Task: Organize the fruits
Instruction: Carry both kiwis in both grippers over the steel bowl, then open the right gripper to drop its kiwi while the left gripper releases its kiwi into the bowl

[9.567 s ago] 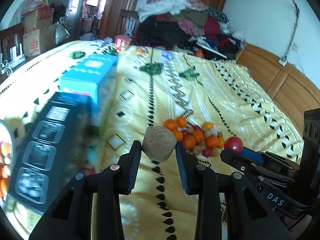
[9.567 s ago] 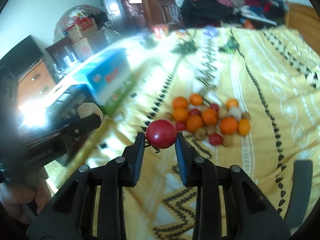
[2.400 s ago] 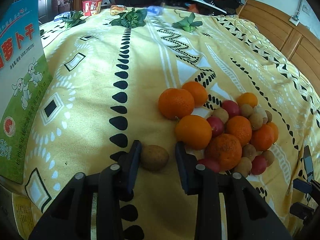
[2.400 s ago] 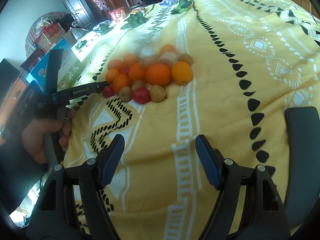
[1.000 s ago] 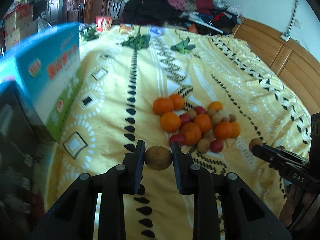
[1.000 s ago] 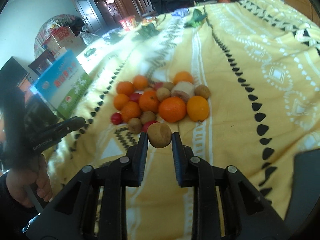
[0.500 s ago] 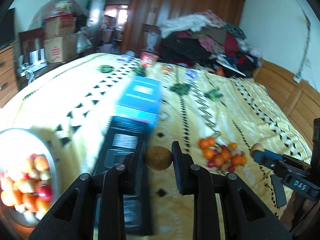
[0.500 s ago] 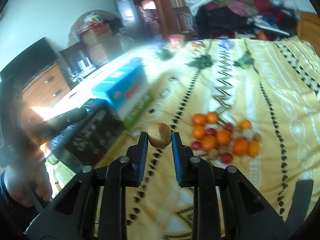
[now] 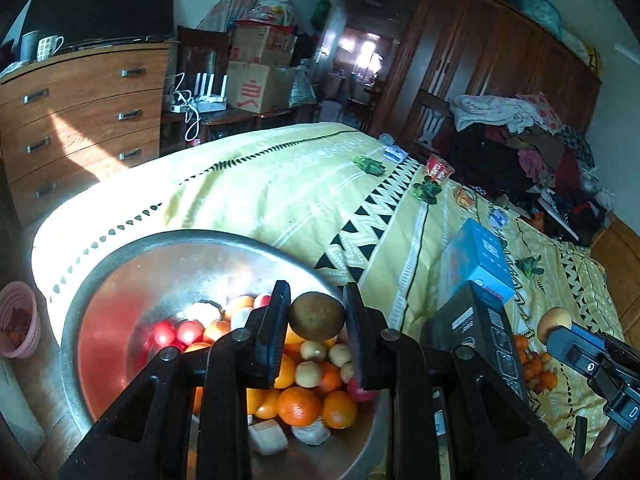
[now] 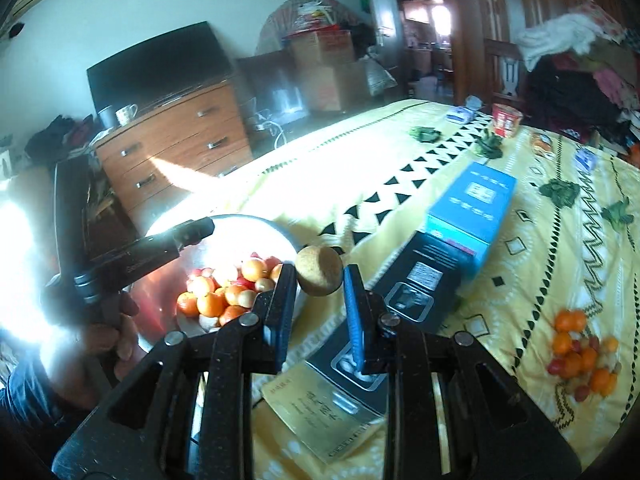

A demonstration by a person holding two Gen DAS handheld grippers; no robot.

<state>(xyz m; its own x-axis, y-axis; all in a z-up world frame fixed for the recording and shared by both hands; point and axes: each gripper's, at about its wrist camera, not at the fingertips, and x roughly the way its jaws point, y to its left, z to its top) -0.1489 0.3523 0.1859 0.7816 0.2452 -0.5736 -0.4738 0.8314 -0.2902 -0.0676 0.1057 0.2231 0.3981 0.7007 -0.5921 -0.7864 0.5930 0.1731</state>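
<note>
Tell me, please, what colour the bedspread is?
Yellow bedspread with black-and-white geometric bands; right wrist view.

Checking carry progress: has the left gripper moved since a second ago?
Yes. The left gripper, shut on a kiwi, has swung from the fruit pile to above the metal bowl.

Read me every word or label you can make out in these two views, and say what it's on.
No text reads clearly.
Blue box: white print, blurred.
Black box: label too small.
Yellow booklet: characters blurred.
Cardboard carton: red mark, unreadable.
Left gripper: faint lettering, illegible.
</note>
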